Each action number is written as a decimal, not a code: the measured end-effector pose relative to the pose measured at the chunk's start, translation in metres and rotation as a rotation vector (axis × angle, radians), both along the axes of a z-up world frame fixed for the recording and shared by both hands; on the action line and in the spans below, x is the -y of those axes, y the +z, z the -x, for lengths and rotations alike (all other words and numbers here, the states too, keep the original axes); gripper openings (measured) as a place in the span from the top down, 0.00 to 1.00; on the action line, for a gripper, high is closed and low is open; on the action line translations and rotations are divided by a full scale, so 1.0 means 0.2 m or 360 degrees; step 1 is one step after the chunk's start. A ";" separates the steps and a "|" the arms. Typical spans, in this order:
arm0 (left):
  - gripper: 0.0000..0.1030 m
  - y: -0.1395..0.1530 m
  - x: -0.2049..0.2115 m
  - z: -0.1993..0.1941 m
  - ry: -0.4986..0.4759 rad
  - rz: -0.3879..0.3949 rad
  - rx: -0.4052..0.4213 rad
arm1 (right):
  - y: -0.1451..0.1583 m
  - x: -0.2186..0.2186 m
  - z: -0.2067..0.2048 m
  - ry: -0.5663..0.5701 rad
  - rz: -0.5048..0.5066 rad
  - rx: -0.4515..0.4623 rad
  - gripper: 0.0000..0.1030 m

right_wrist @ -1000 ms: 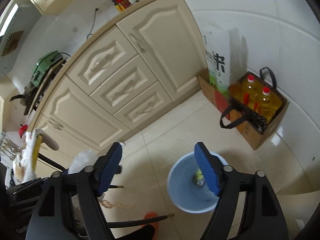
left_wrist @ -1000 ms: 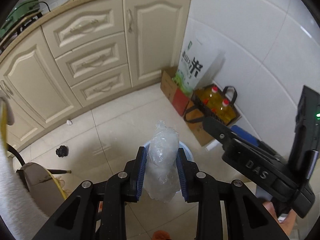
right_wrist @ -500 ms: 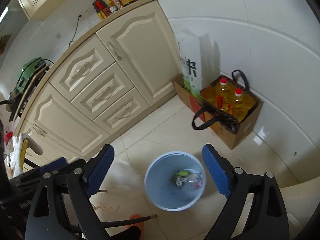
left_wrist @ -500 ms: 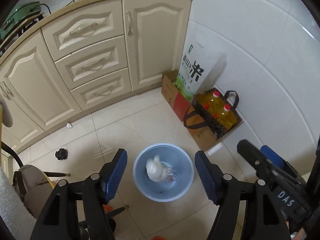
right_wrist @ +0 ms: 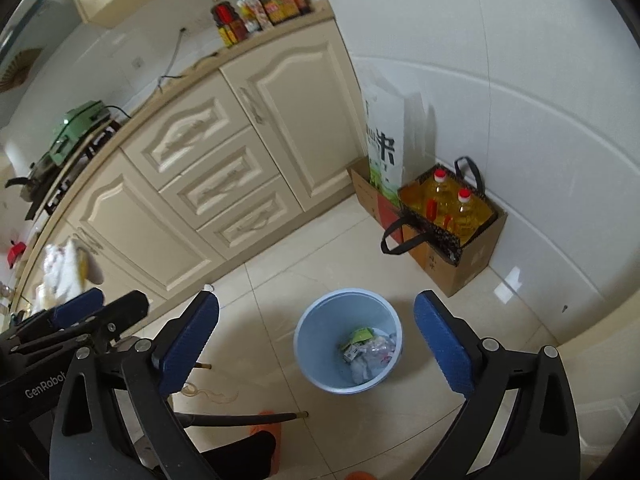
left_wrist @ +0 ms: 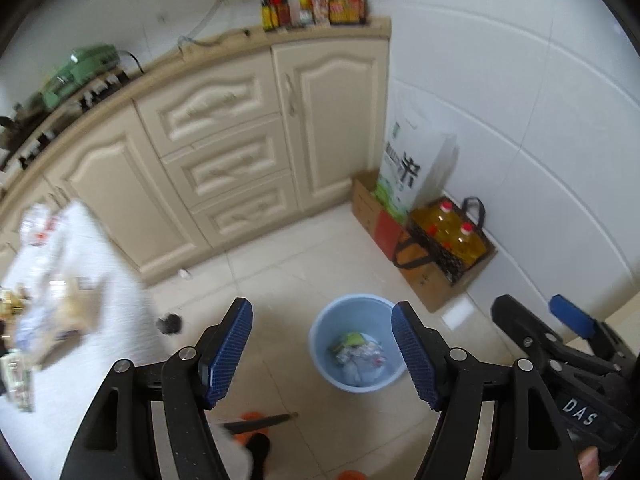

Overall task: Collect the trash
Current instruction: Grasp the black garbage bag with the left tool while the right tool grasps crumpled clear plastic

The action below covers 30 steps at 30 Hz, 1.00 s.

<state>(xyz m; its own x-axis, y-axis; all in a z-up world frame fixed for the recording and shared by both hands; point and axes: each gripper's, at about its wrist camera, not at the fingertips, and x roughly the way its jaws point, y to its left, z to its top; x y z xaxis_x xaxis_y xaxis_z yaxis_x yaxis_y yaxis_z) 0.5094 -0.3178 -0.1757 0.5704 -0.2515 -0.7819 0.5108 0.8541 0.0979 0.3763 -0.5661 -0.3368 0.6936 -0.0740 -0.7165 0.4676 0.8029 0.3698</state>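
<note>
Left wrist view: your left tongs (left_wrist: 322, 354) stand wide apart at the bottom of the frame, holding nothing. Between their blue pads, lower centre, sits the pale blue bin (left_wrist: 320, 332) on the tiled floor, with crumpled trash (left_wrist: 358, 354) lying inside it. Your right tongs (right_wrist: 316, 344) are spread wide too, empty, framing the same bin from the right wrist view. Further back, right of centre, a bag of oil bottles (left_wrist: 452, 236) rests against the wall, and cream cabinets (left_wrist: 224, 152) fill the upper middle.
</note>
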 end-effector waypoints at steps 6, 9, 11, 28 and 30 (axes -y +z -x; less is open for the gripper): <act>0.26 0.23 -0.37 0.26 0.0086 0.0044 0.0181 | 0.24 -0.21 0.09 0.0063 0.0098 0.0074 0.00; 0.22 0.33 -0.61 0.35 0.0130 0.0049 0.0264 | 0.34 -0.36 0.07 0.0135 0.0155 0.0100 0.00; 0.21 0.37 -0.78 0.40 0.0191 0.0036 0.0320 | 0.39 -0.46 0.05 0.0194 0.0178 0.0124 0.00; 0.18 0.40 -1.98 0.25 0.0942 0.0032 0.0297 | 0.64 -1.53 -0.60 0.0855 0.0428 0.0155 0.00; 0.18 0.34 -2.03 0.22 0.0952 0.0040 0.0222 | 0.62 -1.63 -0.71 0.0912 0.0449 0.0127 0.00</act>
<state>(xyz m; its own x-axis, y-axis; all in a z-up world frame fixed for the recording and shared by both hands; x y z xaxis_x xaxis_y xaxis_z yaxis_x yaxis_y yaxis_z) 0.4654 0.0883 -0.1073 0.7150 0.1267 -0.6876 -0.0742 0.9916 0.1055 0.5174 -0.2405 -0.2129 0.7292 0.1462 -0.6684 -0.0846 0.9887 0.1239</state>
